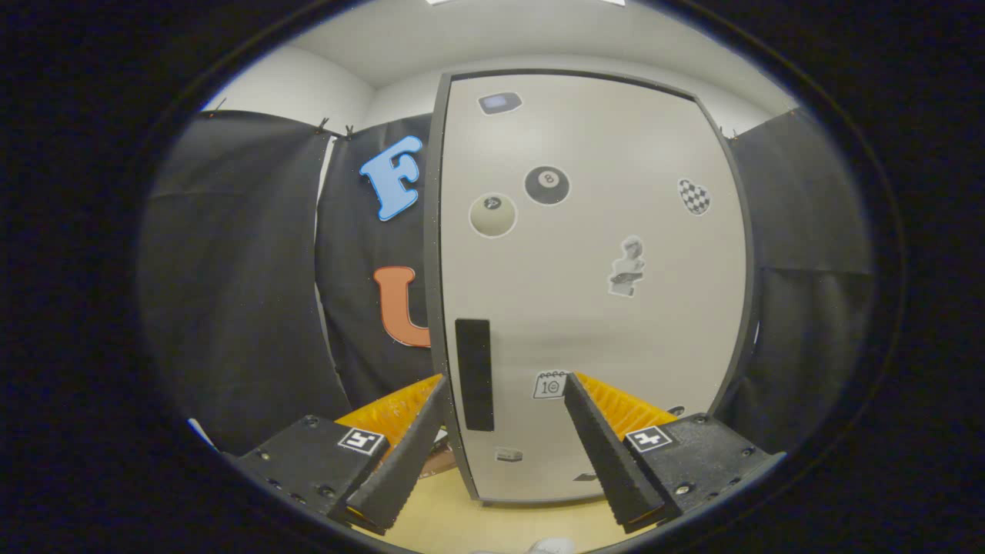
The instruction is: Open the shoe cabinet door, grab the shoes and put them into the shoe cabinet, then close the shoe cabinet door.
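Gripper (504, 385): two black wedge-shaped fingers (408, 454) with ribbed inner faces, backed by orange ridged plastic, each mounted on a black block carrying a small square black-and-white marker. Fingers spread wide apart, released, grasping nothing. They point level toward the cabinet front, tips angled slightly inward.

Handle (473, 375): flat black vertical rectangle, matte, set near the door's 9 o'clock edge. It stands between the fingertips, closer to the left one; whether either finger touches it cannot be told.

Shoe cabinet door (592, 308): tall smooth panel, pale grey-beige, matte, framed by a thin dark rim. It sits flush in its frame, closed, directly ahead of the fingers.

Stickers on the door: black eight-ball (547, 185) at 12 o'clock of centre; cream ball (492, 215) just at its 8 o'clock; chequered heart-like shape (694, 196) toward 2 o'clock; small grey figure (627, 266) near centre; calendar square (551, 384) just beside the right fingertip; dark rounded rectangle (500, 102) near the top.

Floor (462, 519): smooth light wood-coloured surface beneath the fingers, at 6 o'clock, running to the cabinet's foot.

Booth wall (231, 292): black cloth, softly creased, hanging at 9 and 3 o'clock of the cabinet.
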`<state>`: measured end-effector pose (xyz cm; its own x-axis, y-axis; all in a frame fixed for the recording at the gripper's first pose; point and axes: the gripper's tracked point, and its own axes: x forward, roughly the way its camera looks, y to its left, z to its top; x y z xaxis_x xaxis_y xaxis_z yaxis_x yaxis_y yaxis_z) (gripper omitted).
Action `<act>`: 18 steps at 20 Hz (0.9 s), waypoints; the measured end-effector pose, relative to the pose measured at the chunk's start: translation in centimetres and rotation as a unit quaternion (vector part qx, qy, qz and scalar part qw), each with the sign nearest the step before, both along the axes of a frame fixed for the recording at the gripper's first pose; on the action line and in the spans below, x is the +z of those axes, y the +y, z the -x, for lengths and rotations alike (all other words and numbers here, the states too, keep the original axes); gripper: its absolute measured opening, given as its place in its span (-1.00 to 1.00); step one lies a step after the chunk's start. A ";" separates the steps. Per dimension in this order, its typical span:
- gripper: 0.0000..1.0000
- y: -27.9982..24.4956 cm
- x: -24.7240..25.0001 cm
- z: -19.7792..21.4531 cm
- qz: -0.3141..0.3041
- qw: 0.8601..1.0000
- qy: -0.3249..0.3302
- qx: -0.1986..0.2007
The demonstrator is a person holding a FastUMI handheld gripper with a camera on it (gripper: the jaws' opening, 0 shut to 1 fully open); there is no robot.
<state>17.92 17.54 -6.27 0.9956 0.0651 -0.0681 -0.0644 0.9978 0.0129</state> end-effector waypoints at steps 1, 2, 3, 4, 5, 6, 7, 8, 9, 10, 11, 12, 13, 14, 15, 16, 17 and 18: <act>0.97 0.3 -0.2 -1.1 -0.003 1.000 0.001 -0.002; 0.94 0.5 -0.4 -2.1 -0.005 1.000 0.001 -0.006; 0.91 0.7 -0.7 -3.1 -0.005 1.000 0.004 -0.011; 0.87 0.8 -0.9 -4.1 -0.006 1.000 0.008 -0.014; 0.84 0.9 -1.3 -5.0 -0.004 1.000 0.011 -0.017; 0.78 1.1 -1.7 -5.9 -0.004 1.000 0.016 -0.018; 0.73 1.2 -2.0 -6.5 -0.006 1.000 0.020 -0.019; 0.60 1.4 -2.4 -7.0 -0.010 0.999 0.025 -0.017; 0.53 1.7 -2.7 -7.3 -0.015 0.999 0.031 -0.015; 0.42 1.7 -3.1 -7.6 -0.019 0.999 0.036 -0.018; 0.32 1.5 -2.9 -7.5 -0.017 0.999 0.032 -0.028; 0.21 1.7 -3.0 -7.4 -0.019 0.999 0.030 -0.026; 0.10 2.1 -3.0 -7.6 -0.022 0.999 0.029 -0.024; -0.04 2.1 -3.1 -7.7 -0.018 0.999 0.028 -0.026; -0.18 1.9 -3.0 -7.5 -0.011 0.999 0.028 -0.030; -0.20 1.8 -3.1 -7.5 -0.009 0.999 0.030 -0.035; -0.25 1.8 -3.1 -7.6 -0.006 0.999 0.029 -0.035; -0.30 1.7 -3.1 -7.6 -0.004 0.999 0.033 -0.032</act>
<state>25.50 19.26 -9.41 0.9911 0.0022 -0.1332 0.0008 0.9997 0.0224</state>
